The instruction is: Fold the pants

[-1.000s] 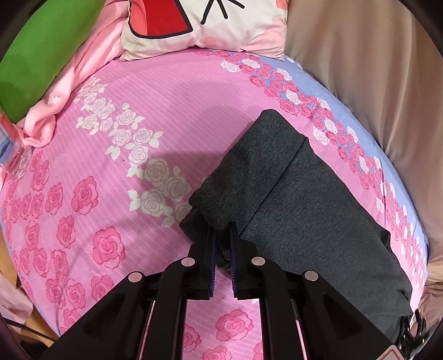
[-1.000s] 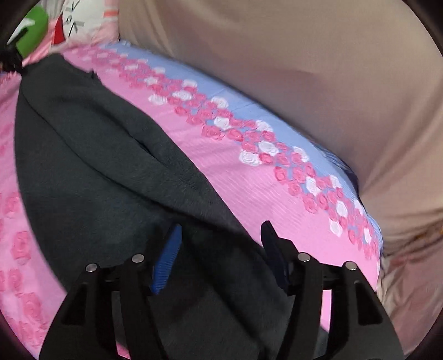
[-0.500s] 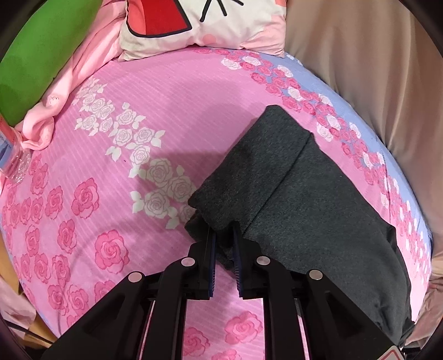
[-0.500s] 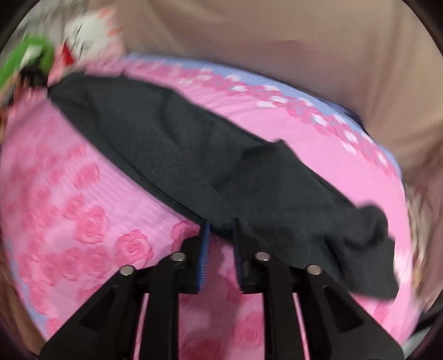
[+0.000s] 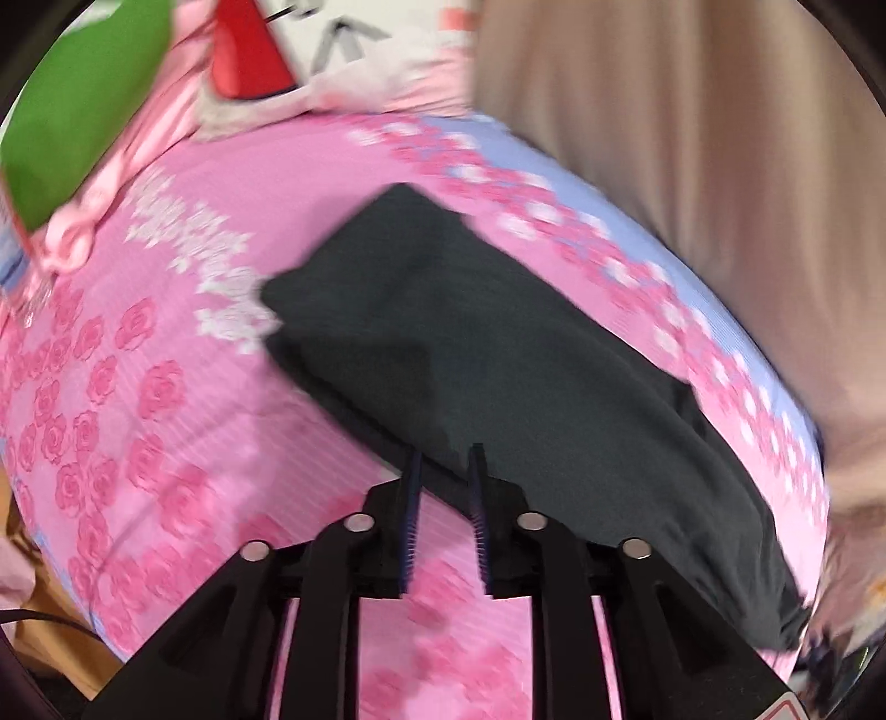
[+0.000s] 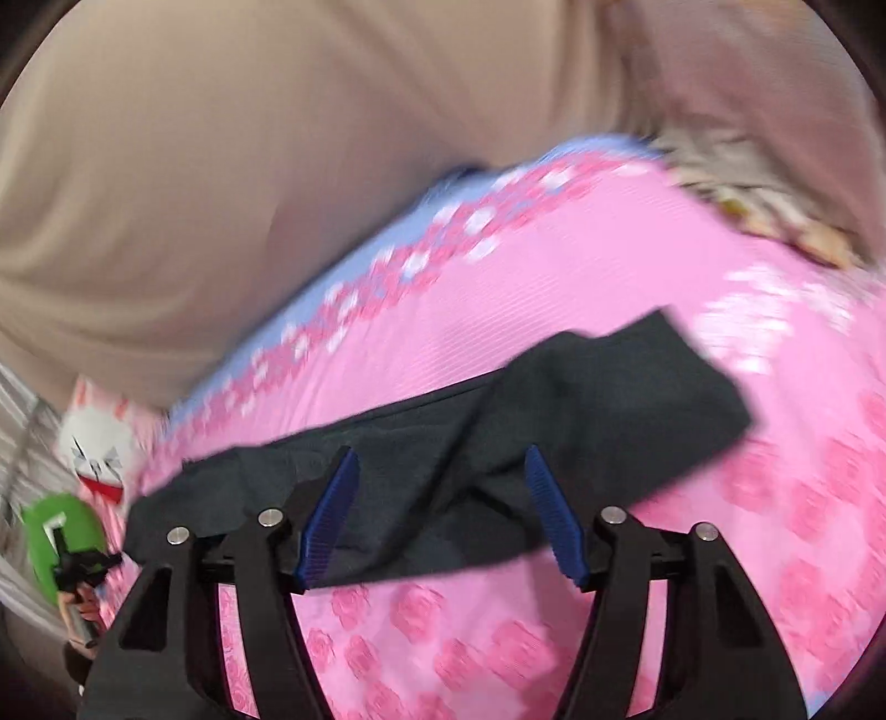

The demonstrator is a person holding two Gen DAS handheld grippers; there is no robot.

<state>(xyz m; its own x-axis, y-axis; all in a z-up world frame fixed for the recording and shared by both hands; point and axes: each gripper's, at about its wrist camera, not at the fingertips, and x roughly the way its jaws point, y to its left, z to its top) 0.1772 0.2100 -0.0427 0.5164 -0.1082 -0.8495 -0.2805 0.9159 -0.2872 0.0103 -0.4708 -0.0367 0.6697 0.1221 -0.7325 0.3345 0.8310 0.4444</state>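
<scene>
Left gripper [image 5: 446, 471] opening, narrow, at pants [image 5: 498, 354] edge; right gripper [image 6: 440, 476] opening wide, nothing gripped; pink bedsheet [image 5: 166, 343].

A pink rose-print sheet [image 5: 166, 387] with a blue border covers the bed. A cartoon pillow [image 5: 332, 50] and a green cushion [image 5: 83, 105] lie at its far end, beside a beige curtain [image 5: 692, 138].
</scene>
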